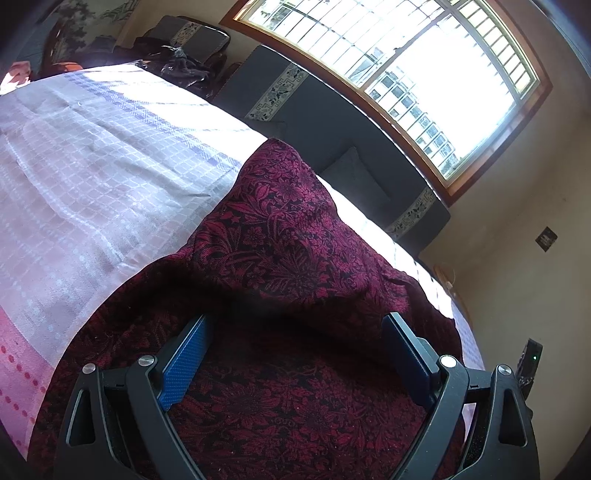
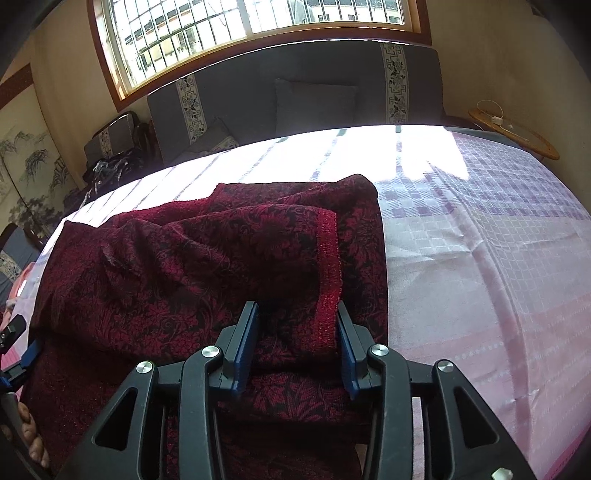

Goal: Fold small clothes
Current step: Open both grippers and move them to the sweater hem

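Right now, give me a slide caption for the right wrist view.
Right gripper straddling a folded edge of the dark red floral garment on a checked bedspread below the window.

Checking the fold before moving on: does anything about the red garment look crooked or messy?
Yes. In the right wrist view the red floral garment is rumpled left of the right gripper, with creases across the folded-over layer. Its glittery hem runs at a slant, not parallel to the edge beneath it. The left gripper hovers open above the cloth.
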Demonstrator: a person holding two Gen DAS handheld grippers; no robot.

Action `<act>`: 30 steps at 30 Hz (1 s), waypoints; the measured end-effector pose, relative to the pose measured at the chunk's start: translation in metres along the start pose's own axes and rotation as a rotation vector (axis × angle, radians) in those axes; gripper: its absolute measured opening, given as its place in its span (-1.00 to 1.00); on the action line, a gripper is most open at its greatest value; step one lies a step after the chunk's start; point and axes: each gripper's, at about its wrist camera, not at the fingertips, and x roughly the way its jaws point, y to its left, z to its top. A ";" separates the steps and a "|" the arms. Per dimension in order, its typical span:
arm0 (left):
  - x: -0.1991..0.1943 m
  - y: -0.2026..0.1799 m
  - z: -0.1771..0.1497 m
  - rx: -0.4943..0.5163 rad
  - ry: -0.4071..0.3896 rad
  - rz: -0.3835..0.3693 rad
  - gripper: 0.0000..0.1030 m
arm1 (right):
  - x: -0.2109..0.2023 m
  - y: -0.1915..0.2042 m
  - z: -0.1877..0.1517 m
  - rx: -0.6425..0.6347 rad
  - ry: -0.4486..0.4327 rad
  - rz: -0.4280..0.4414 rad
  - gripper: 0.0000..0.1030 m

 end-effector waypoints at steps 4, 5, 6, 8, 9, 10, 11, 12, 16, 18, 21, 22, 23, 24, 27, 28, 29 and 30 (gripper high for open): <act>0.000 -0.002 0.000 0.005 0.002 0.011 0.79 | -0.001 -0.001 0.000 0.009 0.000 0.021 -0.20; 0.001 -0.003 0.000 0.006 0.002 0.013 0.79 | -0.001 0.000 0.001 0.004 0.001 0.019 -0.18; 0.001 -0.003 0.000 0.007 0.002 0.015 0.79 | 0.000 0.001 0.001 -0.003 0.002 0.020 -0.10; 0.000 -0.003 0.000 0.008 0.001 0.020 0.79 | 0.000 0.004 0.001 -0.022 0.007 0.033 0.16; 0.000 -0.003 0.000 0.009 0.000 0.024 0.79 | 0.001 0.007 0.001 -0.033 0.011 0.035 0.32; 0.000 -0.003 0.000 0.010 -0.001 0.028 0.79 | 0.002 0.009 0.001 -0.048 0.017 0.028 0.38; -0.001 -0.003 0.000 0.011 -0.002 0.032 0.79 | 0.001 0.012 0.001 -0.062 0.019 0.016 0.38; -0.001 -0.003 0.000 0.012 -0.004 0.038 0.79 | -0.001 0.014 0.001 -0.067 0.017 0.000 0.38; -0.003 -0.004 0.000 0.022 -0.015 0.069 0.79 | -0.045 0.006 -0.012 0.068 -0.083 0.040 0.42; -0.004 -0.006 -0.001 0.030 -0.019 0.087 0.79 | -0.078 0.004 -0.025 0.121 -0.129 0.111 0.42; -0.008 -0.008 -0.003 0.044 -0.034 0.128 0.80 | -0.122 0.012 -0.056 0.084 -0.140 0.170 0.42; -0.009 -0.009 -0.004 0.049 -0.037 0.136 0.80 | -0.135 0.015 -0.069 0.059 -0.133 0.181 0.42; -0.010 -0.009 -0.004 0.052 -0.039 0.142 0.80 | -0.146 0.017 -0.083 0.038 -0.128 0.180 0.42; -0.011 -0.009 -0.005 0.057 -0.041 0.150 0.80 | -0.156 0.019 -0.099 0.016 -0.119 0.175 0.42; -0.023 -0.015 -0.010 0.100 -0.066 0.186 0.80 | -0.179 0.016 -0.139 -0.025 -0.092 0.143 0.42; -0.029 -0.018 -0.012 0.119 -0.082 0.190 0.80 | -0.186 0.014 -0.150 -0.027 -0.092 0.130 0.42; -0.036 -0.020 -0.015 0.137 -0.096 0.188 0.80 | -0.193 0.010 -0.160 -0.026 -0.090 0.118 0.42; -0.043 -0.021 -0.018 0.152 -0.108 0.186 0.80 | -0.198 0.006 -0.169 -0.020 -0.087 0.109 0.42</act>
